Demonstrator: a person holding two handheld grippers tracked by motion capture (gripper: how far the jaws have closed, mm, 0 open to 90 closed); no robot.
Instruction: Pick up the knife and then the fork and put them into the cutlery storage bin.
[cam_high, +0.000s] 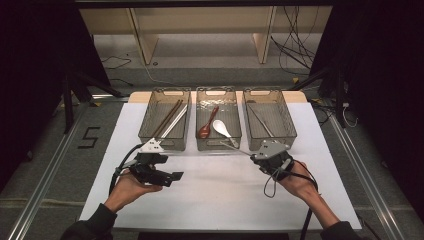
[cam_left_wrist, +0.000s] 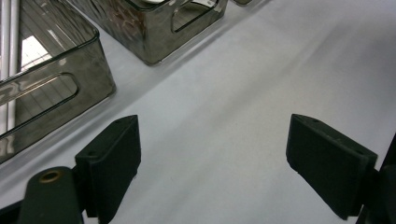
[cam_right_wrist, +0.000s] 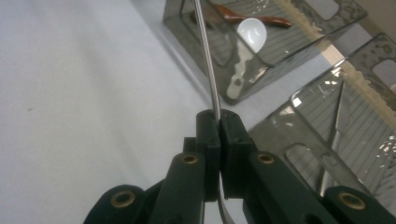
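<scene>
I have a thin metal utensil (cam_right_wrist: 207, 56) pinched by its handle in the right gripper (cam_right_wrist: 219, 116), jaws clamped tight on it. Its slim shaft reaches out toward the near end of the middle bin (cam_high: 218, 142), just above the white tabletop (cam_high: 210, 195). My left gripper (cam_high: 167, 176) hangs low over the bare sheet, jaws spread wide with nothing between them. Three smoky clear bins sit in a row at the far side: the left bin (cam_high: 165, 140) holds chopsticks (cam_high: 170, 119), the middle one a brown spoon (cam_high: 206, 127) and a white spoon (cam_high: 221, 127), the right bin (cam_high: 272, 141) a long metal piece (cam_high: 261, 121). Beyond the table I see grey floor (cam_high: 210, 75), loose cables (cam_high: 292, 45) and a pale wooden shelf frame (cam_high: 200, 22), with dark curtain either side.
</scene>
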